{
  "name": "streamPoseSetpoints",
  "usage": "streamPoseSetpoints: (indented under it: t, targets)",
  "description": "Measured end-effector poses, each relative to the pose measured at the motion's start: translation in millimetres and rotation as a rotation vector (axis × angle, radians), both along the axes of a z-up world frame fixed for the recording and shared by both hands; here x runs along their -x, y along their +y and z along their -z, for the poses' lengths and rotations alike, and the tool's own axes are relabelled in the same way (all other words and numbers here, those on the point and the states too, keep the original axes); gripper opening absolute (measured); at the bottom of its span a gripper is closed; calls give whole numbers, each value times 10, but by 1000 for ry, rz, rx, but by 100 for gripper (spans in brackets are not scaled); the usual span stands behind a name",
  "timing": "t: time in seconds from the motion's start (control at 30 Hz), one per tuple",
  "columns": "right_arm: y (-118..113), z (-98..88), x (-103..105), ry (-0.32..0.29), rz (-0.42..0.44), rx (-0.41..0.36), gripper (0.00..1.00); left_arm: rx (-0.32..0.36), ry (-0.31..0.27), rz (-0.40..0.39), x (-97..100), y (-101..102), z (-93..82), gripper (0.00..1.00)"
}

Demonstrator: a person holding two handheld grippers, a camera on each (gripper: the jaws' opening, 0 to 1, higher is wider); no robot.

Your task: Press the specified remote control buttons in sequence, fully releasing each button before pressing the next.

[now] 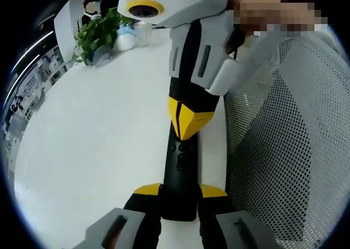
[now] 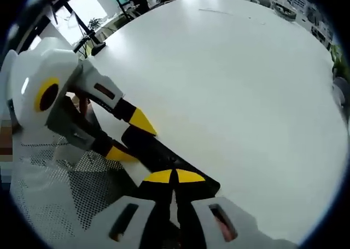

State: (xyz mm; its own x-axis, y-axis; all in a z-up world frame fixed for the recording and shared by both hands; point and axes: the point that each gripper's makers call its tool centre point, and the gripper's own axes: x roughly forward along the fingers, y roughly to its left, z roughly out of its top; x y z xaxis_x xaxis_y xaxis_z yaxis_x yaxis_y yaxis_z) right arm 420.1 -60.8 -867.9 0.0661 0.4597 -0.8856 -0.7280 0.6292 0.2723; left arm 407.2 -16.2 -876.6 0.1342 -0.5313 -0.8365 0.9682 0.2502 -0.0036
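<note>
left gripper: jaws clamp black remote on white table | right gripper: jaws closed, tips pressing remote

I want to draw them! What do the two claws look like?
Both look alike. The left claw and the right claw each have a white shell with grey slotted panels, black fingers and bright yellow pointed tips. A yellow ring circles a round spot on each white body.
</note>
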Motion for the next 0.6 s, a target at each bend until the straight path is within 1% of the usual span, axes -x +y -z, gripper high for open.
streamPoseSetpoints:
  t: [0.23, 0.43, 0.6]
  targets:
    - [-4, 2, 19, -1, -15, 10, 0, 2, 0, -2, -1, 0, -1, 25]
    - [-2, 4, 30, 7, -7, 4, 0, 3, 1, -4, 3, -1, -2, 25]
    - [13, 1, 38, -26, -55, 33, 0, 7, 3, -7, 4, 1, -3, 25]
